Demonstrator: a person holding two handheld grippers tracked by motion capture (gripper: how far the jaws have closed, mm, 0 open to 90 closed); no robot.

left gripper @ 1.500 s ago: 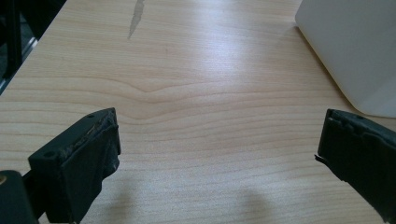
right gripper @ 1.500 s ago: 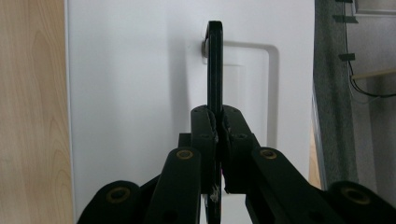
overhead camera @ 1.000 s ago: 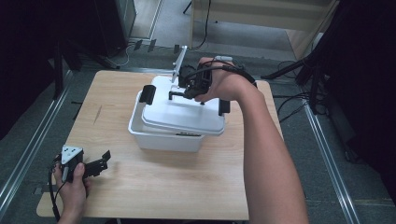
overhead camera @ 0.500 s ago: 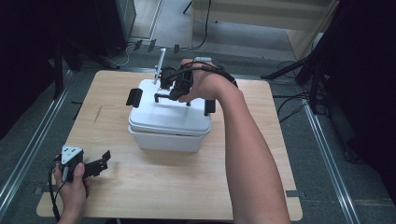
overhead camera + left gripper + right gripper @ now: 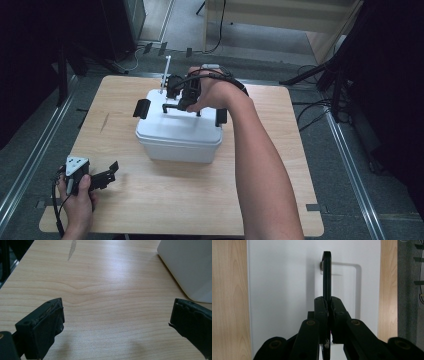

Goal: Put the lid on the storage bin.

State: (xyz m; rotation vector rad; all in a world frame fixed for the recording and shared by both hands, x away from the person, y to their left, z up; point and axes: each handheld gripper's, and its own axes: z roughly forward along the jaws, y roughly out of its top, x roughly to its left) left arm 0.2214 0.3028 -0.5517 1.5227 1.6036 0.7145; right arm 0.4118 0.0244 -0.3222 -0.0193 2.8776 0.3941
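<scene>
Right gripper (image 5: 327, 312) clamped on box (image 5: 178, 131) handle (image 5: 327, 275); lift or carry step likely. Left gripper (image 5: 117, 322) apart, idle on table (image 5: 200, 195). Next: steady lift, box kept level.

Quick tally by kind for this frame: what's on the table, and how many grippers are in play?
White plastic lidded box with black side latches and a black top handle: 1
Black two-jaw grippers: 2, the left gripper and the right gripper
Total: 3
</scene>
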